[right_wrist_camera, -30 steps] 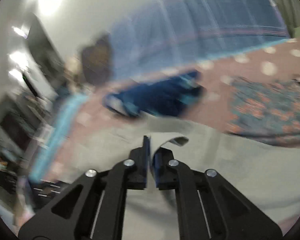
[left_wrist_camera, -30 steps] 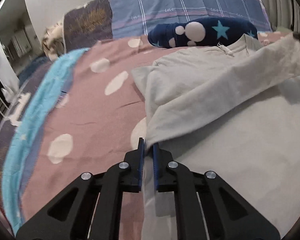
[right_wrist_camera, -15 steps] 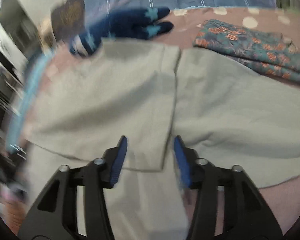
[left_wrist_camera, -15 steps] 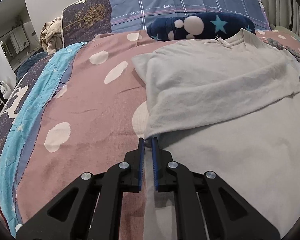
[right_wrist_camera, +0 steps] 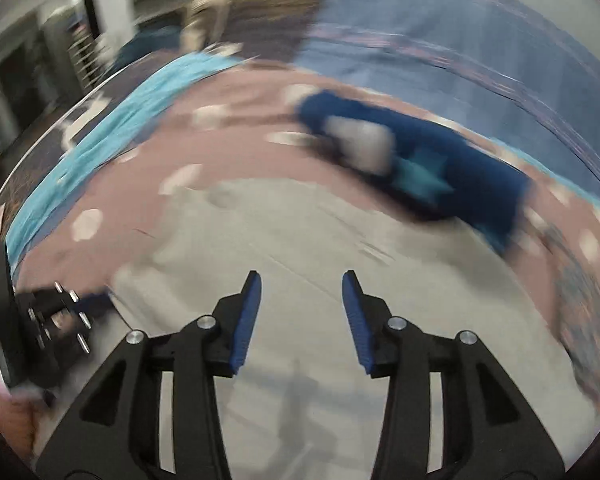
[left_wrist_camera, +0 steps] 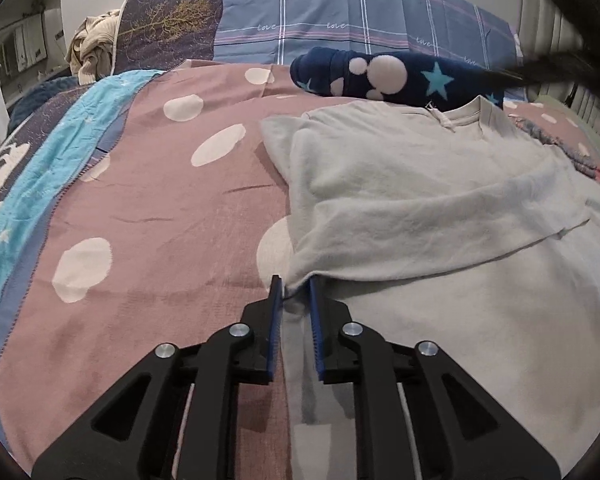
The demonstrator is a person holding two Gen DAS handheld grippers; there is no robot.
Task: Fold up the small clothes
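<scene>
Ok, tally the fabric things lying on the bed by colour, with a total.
Grey: 1, the shirt
Navy with stars: 1, the fleece
Teal floral: 1, the cloth
Beige: 1, the bundle at the far left corner
Total: 4

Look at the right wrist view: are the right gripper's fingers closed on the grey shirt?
No: the right gripper stands wide open above the grey shirt, holding nothing.
</scene>
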